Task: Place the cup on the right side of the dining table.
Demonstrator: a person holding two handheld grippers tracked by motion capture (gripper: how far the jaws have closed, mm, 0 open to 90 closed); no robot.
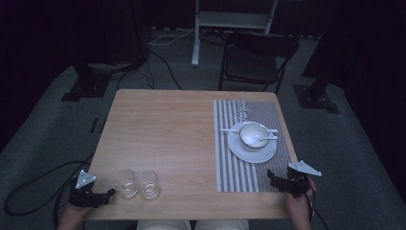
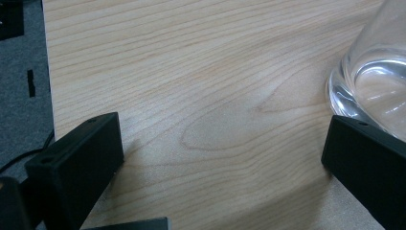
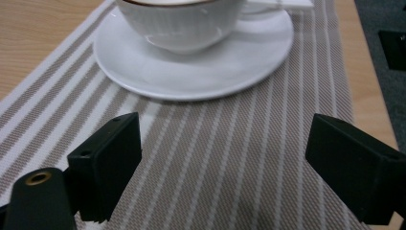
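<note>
Left gripper (image 1: 106, 194) fingers (image 2: 76, 163) spread wide, holding nothing, low over bare wood surface (image 1: 163, 129). Near glass (image 1: 123, 182) just beside right finger; second glass (image 1: 149, 184) next to it. Right gripper (image 1: 276, 179) fingers (image 3: 107, 158) also spread wide, empty, over striped mat (image 1: 239, 167). White bowl (image 1: 253, 134) with spoon (image 1: 265, 138) sits on plate (image 1: 249, 152) just ahead, on mat.

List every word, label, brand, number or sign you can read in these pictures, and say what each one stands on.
None: no readable text anywhere.
The glasses, bowl, plate, striped mat and table carry no print.
The tools' black jaws are unmarked too.
</note>
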